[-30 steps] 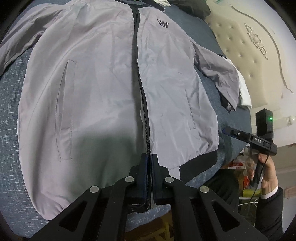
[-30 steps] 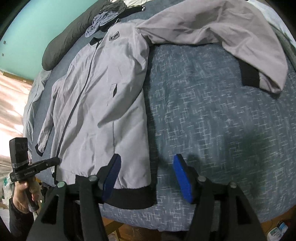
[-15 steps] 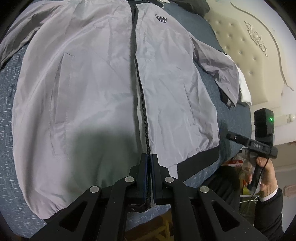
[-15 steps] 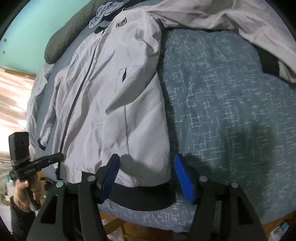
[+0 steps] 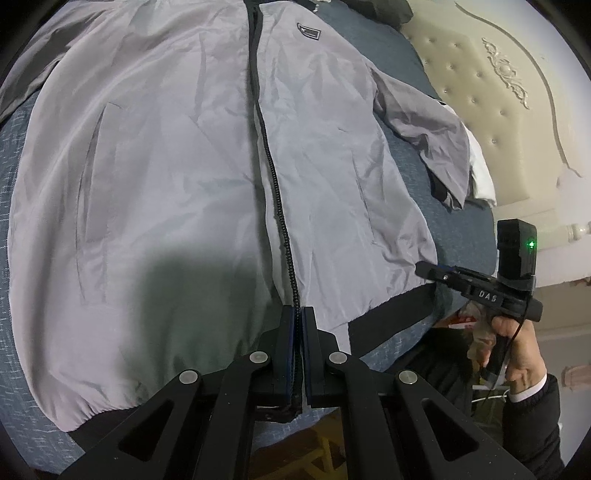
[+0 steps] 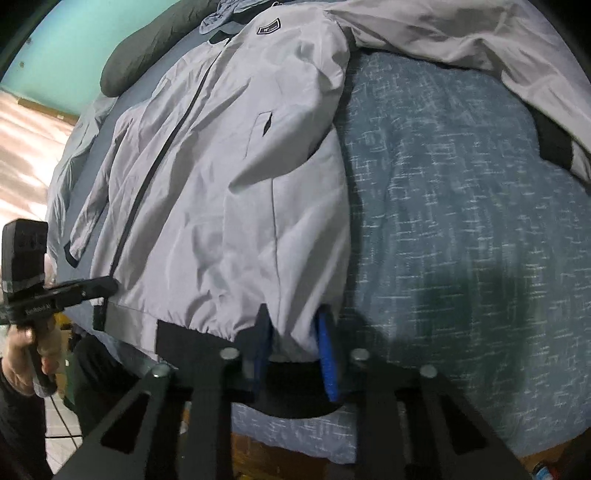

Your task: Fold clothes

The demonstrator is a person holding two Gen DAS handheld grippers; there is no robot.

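A grey zip-up jacket (image 5: 184,166) (image 6: 221,203) lies front up on a blue bed cover (image 6: 461,221), black hem band toward me. My left gripper (image 5: 297,314) is shut on the hem at the foot of the zipper; the right wrist view shows it at the far left (image 6: 110,284). My right gripper (image 6: 293,343) sits at the hem's side corner, its blue jaws closing with bunched grey fabric pinched between them. From the left wrist view it shows at the right (image 5: 421,266). One sleeve (image 6: 480,44) is spread far out; the other (image 5: 436,147) lies beside the body.
A padded cream headboard (image 5: 498,92) stands beyond the bed, with a white cloth (image 5: 480,173) under the sleeve. A dark pillow (image 6: 147,48) and a crumpled blue-grey garment (image 6: 221,18) lie past the collar. The bed's near edge runs just under both grippers. A person's hand (image 5: 517,354) holds each gripper.
My right gripper slid sideways over the hem corner and its jaws drew in from wide open onto the fabric. The left gripper kept its hold without moving.
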